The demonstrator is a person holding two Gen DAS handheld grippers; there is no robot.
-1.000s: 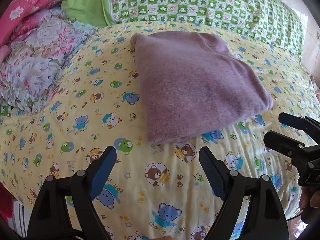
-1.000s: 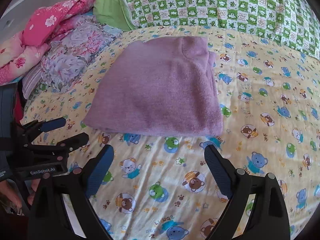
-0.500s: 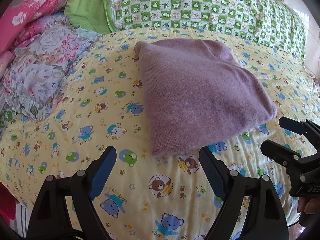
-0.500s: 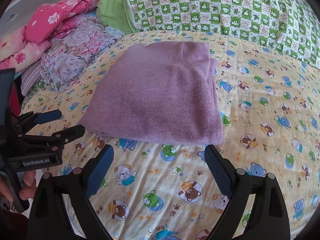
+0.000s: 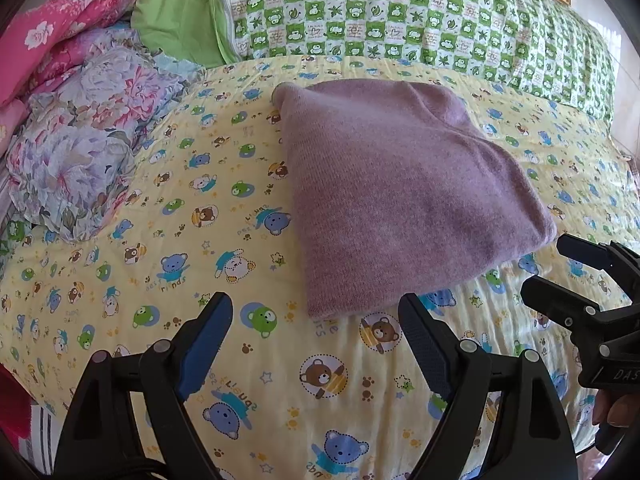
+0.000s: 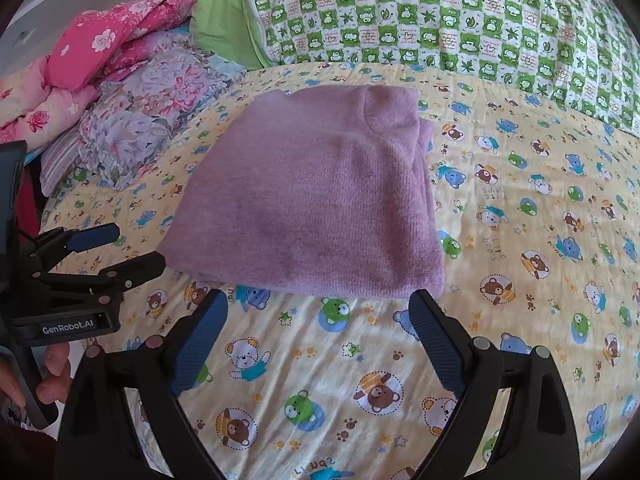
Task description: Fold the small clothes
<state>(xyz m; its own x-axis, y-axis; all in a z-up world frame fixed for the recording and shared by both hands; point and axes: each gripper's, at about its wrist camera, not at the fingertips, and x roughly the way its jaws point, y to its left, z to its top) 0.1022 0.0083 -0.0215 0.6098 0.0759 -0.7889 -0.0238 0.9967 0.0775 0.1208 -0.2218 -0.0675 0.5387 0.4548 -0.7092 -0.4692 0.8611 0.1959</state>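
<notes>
Counted: one folded purple garment (image 5: 400,192) at frame centre, on one bed with yellow bear-print sheet (image 5: 168,264). Two tongs: left tongs (image 5: 316,336) and right tongs (image 6: 318,330), both spread wide, holding nothing. One green checked pillow (image 5: 400,8) along top. One pile of floral bedding (image 5: 76,112), upper left.

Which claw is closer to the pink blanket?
Left. The left claw is open by the sweater's near left corner, on the pink blanket's side. The right claw is open at the sweater's near right corner, farther from it.
</notes>
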